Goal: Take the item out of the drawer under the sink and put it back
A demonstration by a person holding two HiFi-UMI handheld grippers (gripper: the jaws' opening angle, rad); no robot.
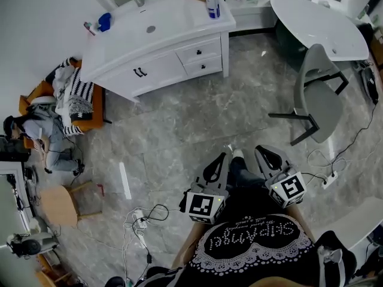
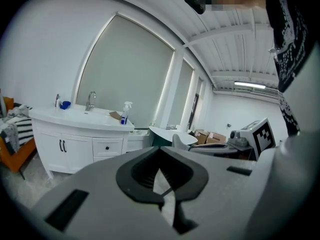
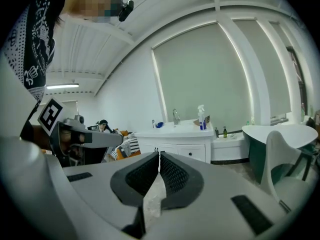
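Jaws clenched on nothing, left gripper [image 2: 160, 153] and right gripper [image 3: 159, 156] hang well short of the sink cabinet [image 1: 157, 64]; its drawers [image 1: 198, 52] are shut, nothing reachable yet.

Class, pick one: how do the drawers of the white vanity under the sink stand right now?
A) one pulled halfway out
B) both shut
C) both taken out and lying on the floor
B: in the head view both drawers sit flush with the front of the vanity.
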